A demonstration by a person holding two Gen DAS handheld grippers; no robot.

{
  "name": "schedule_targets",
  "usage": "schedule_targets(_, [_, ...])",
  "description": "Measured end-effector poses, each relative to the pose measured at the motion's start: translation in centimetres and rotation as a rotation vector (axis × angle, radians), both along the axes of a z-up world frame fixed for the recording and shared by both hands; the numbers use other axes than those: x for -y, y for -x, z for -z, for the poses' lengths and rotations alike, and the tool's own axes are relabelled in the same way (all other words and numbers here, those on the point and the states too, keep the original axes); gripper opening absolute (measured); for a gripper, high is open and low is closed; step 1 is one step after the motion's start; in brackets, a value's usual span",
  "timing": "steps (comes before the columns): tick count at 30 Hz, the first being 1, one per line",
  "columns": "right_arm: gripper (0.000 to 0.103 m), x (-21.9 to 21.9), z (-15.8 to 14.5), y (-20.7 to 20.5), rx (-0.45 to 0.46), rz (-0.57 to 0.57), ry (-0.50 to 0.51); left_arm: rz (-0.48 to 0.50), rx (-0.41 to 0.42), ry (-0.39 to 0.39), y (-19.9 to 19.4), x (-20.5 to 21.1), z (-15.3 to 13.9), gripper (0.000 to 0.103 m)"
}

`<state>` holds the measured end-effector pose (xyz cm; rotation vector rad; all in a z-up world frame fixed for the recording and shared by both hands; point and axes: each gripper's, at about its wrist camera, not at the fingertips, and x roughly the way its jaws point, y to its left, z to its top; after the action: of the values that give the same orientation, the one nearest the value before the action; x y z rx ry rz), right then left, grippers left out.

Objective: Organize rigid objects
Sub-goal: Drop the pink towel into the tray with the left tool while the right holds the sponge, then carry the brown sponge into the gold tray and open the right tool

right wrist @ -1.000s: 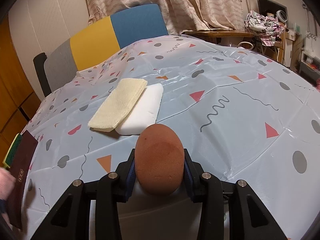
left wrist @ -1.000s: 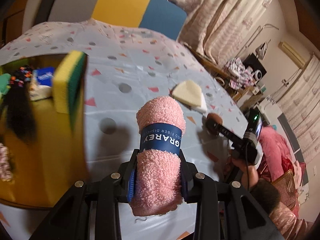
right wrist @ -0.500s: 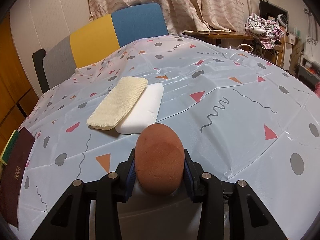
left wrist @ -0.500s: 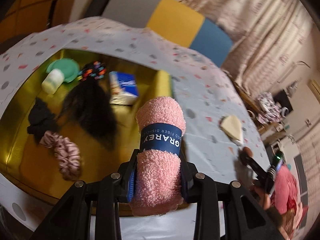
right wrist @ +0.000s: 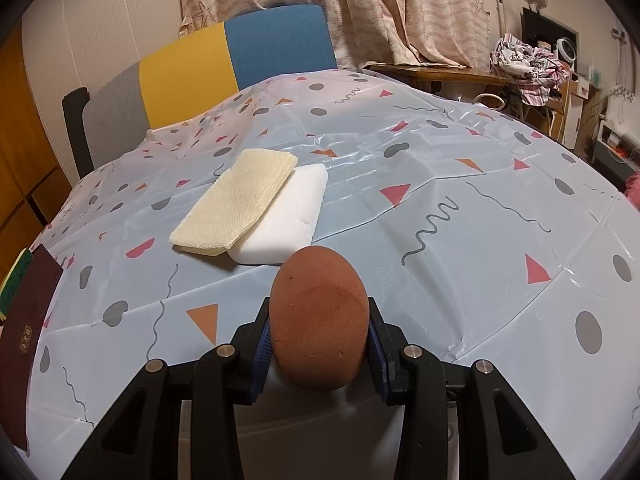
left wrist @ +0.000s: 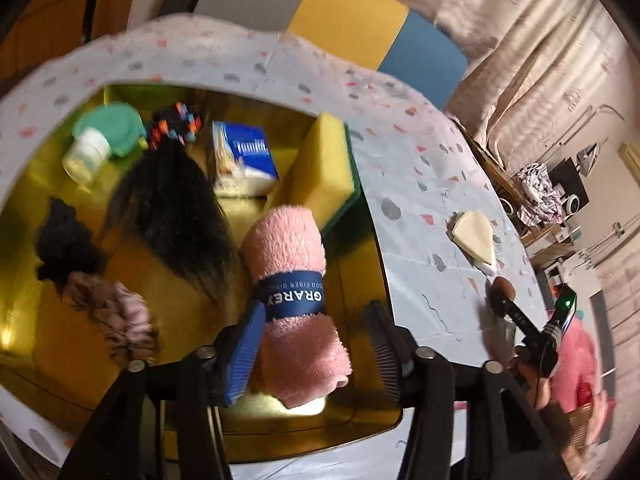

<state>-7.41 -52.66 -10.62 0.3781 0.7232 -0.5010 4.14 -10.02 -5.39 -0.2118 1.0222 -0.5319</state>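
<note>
1. Left view is pretty smeary, so the small stuff in the yellow tray (left wrist: 60,364) is hard to read. The dark heap (left wrist: 64,240) at its left could be a scrunchie or cloth, can't tell. Tray's near edge is hidden behind the tongs' frame.
2. Left tongs (left wrist: 316,344) have just been opening. The pink rolled towel (left wrist: 294,292) with one navy band sits between them over the tray, leaning on the blue left pad, clear gap to the right pad. So wide, not pinching.
3. Right tongs (right wrist: 319,354) are clamped on one brown egg-shaped sponge (right wrist: 318,320). Its bottom end is hidden between the pads.
4. Tray count: one green lid (left wrist: 110,128), one small white jar (left wrist: 86,156), one black hairpiece (left wrist: 172,208), one blue packet (left wrist: 244,156), one pink scrunchie (left wrist: 116,316), one yellow-green sponge (left wrist: 320,168) standing at the rim.
5. On the desk (right wrist: 460,184): one cream cloth (right wrist: 236,204) overlapping one white foam block (right wrist: 288,216), touching. One maroon booklet (right wrist: 28,336) is cut off at the left edge.
</note>
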Motion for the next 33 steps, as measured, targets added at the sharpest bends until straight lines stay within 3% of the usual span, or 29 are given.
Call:
schedule_targets(5, [0.041,-0.4,-0.3,0.0,-0.003,-0.005,0.025,-0.054,0.064,0.0,0.9,-2.1,-1.0,0.057])
schedule_targets(9, [0.041,-1.0,-0.7,0.3,-0.005,-0.017,0.042,-0.078,0.097,-0.044,1.0,-3.2,-1.2,0.057])
schedule_targets(16, [0.041,-3.3,-2.3,1.4,0.057,-0.08,-0.005,-0.106,0.07,-0.016,1.4,-5.9,-0.5,0.057])
schedule_targets(20, [0.041,-6.7,-3.8,1.3,0.114,-0.173,-0.069,-0.1,0.052,0.035,1.6,-6.1,-0.2,0.057])
schedule_targets(26, [0.041,-13.8,-6.5,-0.1,0.167,-0.368,-0.12,-0.104,0.096,0.027,2.1,-6.6,-1.1,0.057])
schedule_targets(33, [0.041,-23.6,-9.4,-2.6,0.213,-0.622,-0.167,-0.178,0.139,0.016,1.8,-9.3,-2.1,0.057])
